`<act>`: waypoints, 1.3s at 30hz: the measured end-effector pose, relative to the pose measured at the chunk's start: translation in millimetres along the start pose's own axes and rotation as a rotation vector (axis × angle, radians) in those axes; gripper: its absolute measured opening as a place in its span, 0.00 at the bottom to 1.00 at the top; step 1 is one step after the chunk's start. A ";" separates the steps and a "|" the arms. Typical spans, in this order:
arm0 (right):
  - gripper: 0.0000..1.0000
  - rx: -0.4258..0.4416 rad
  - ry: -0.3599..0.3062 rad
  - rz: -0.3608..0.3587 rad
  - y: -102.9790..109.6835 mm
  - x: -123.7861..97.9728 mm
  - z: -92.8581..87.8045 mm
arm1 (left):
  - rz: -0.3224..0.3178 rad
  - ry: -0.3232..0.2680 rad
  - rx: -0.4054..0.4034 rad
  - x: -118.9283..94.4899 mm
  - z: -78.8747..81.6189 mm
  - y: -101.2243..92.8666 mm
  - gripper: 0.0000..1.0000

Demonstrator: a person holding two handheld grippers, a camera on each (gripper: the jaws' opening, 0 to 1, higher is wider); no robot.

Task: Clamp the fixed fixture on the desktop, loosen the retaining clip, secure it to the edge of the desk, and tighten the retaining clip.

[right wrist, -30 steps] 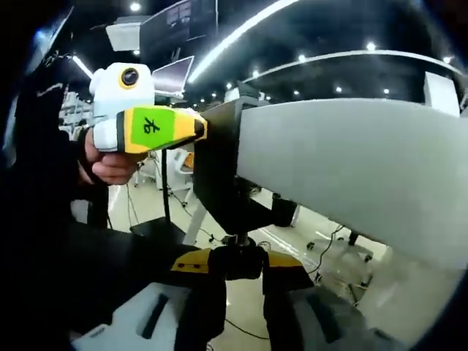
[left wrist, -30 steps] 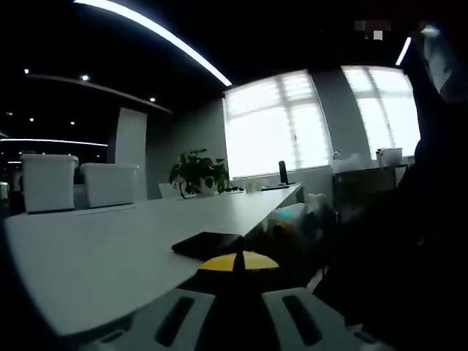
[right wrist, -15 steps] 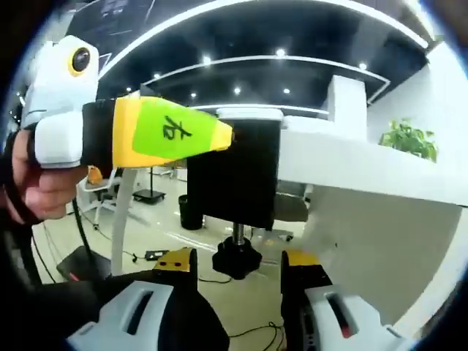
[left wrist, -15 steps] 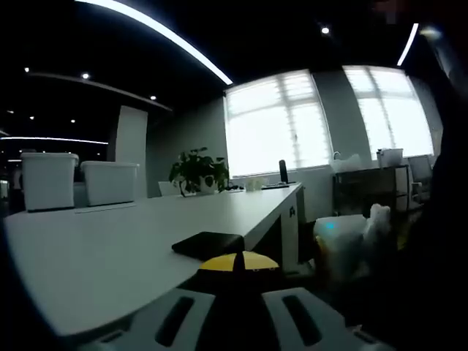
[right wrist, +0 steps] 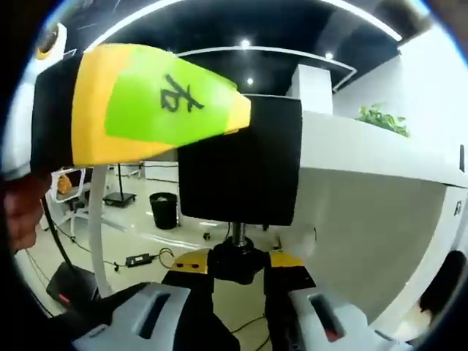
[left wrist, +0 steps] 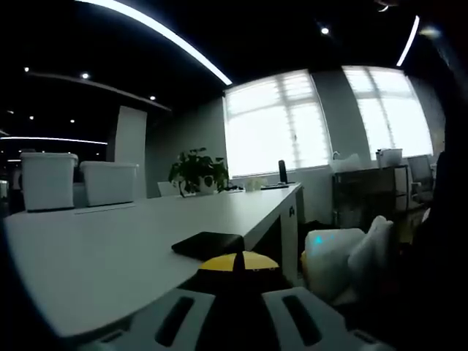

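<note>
Leafy green potted plant [left wrist: 198,172] stood at far end of tabletop before bright windows [left wrist: 278,124]. Two white rectangular bins [left wrist: 48,180] sat left. Black waste bin [right wrist: 164,211] stood on floor.

Matt black fixture [right wrist: 241,161] with a threaded metal screw [right wrist: 237,232]; smooth white desk [right wrist: 365,190].

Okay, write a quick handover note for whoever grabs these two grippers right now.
Left gripper: holds the black fixture at its top, steadying it on the desk edge.
Right gripper: jaws closed around the black knob on the screw under the fixture.
Done: fixture sits over the desk edge.
Cannot tell how tight the clip is.
Left: turn the knob until it is firm, then release both grippers.
</note>
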State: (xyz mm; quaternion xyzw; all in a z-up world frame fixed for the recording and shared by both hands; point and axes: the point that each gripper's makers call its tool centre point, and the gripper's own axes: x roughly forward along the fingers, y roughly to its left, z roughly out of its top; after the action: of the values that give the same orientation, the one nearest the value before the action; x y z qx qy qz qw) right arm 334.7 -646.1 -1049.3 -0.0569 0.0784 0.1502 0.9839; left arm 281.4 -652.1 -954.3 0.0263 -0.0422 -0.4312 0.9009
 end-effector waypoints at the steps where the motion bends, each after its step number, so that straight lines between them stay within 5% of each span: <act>1: 0.23 -0.022 -0.010 0.012 0.3 -0.5 0.3 | 0.000 0.000 0.001 0.1 -0.1 -0.1 0.01; 13: 0.22 -0.118 -0.030 0.438 10.4 5.0 -1.4 | -0.001 -0.002 -0.001 -0.4 0.0 -0.7 0.01; 18: 0.22 -0.191 -0.043 0.680 20.4 4.0 -2.2 | -0.007 -0.004 0.007 -0.8 -0.2 -1.2 0.01; 24: 0.22 -0.223 -0.040 0.825 25.3 3.2 -3.0 | -0.007 -0.009 -0.002 -1.4 0.6 -1.1 0.01; 32: 0.23 -0.243 -0.078 0.912 35.6 -6.1 -1.4 | -0.012 -0.020 -0.023 -1.8 1.4 -0.3 0.01; 36: 0.32 -0.277 -0.081 0.804 25.6 3.2 3.4 | -0.009 -0.016 -0.010 -1.7 1.3 -0.9 0.01; 39: 0.40 -0.174 -0.100 0.710 16.1 2.5 16.3 | -0.011 -0.014 -0.007 -1.8 1.2 -1.0 0.01</act>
State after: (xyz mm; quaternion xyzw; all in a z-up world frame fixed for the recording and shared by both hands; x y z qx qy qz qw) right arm 334.4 -627.9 -1035.2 -0.1022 0.0322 0.4910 0.8646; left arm 279.3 -651.3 -953.2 0.0205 -0.0469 -0.4364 0.8983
